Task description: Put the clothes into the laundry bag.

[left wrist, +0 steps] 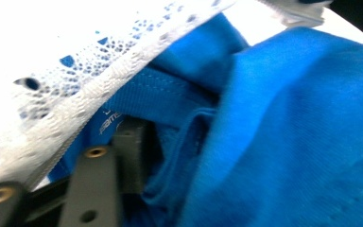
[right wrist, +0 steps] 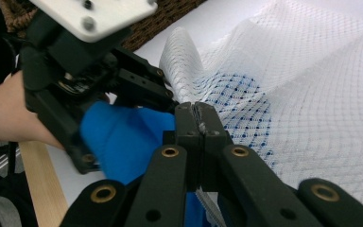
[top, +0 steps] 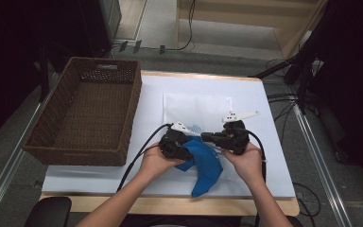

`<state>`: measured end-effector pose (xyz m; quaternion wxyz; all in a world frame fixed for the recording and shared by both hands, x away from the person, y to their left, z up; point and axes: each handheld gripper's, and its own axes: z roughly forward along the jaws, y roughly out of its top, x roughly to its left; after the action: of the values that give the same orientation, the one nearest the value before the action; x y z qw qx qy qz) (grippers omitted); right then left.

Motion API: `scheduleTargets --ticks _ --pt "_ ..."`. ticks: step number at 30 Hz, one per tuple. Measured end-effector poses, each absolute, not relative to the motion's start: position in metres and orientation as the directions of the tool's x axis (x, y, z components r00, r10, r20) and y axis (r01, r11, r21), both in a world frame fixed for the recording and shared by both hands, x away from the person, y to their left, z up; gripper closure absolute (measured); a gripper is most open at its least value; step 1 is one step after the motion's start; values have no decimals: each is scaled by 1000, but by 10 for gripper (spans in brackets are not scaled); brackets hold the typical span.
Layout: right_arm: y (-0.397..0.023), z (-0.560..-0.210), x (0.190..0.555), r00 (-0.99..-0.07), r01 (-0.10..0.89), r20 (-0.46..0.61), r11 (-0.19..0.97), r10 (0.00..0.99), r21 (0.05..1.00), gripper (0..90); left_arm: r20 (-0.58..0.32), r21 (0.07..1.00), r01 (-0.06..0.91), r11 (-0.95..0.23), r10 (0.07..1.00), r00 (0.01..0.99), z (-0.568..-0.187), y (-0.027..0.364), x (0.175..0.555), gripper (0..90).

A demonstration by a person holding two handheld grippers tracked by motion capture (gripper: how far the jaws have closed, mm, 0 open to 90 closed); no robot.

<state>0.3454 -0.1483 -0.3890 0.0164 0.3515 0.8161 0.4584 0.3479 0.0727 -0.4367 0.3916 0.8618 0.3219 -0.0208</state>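
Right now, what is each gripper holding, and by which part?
The right gripper pinches the white mesh bag at its opening edge. The left gripper sits in the blue garment; grip unclear.

Basket (top: 82, 111): on table (top: 264, 142), left side. Mesh bag (top: 196, 111): centre of table, right of basket. Cloth (top: 205, 165): partly inside the bag's near edge, rest trailing toward the table's front edge.
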Motion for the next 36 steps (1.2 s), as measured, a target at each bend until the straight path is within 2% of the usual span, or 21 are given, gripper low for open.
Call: scheduleTargets --ticks 6,18,24,36 --pt "-148 -389 345 -754 557 292 337 589 759 900 -299 664 560 -495 511 806 -425 85 339 208" --pt "-149 -388 344 -752 556 291 332 592 763 900 -295 677 547 -493 500 815 -411 117 312 171" --pt "-147 -389 343 -756 554 289 339 588 760 900 -317 650 580 -491 519 794 -425 127 302 150" --pt "-146 -391 342 -763 552 290 350 578 757 900 -290 620 608 -495 576 765 -461 125 310 143"
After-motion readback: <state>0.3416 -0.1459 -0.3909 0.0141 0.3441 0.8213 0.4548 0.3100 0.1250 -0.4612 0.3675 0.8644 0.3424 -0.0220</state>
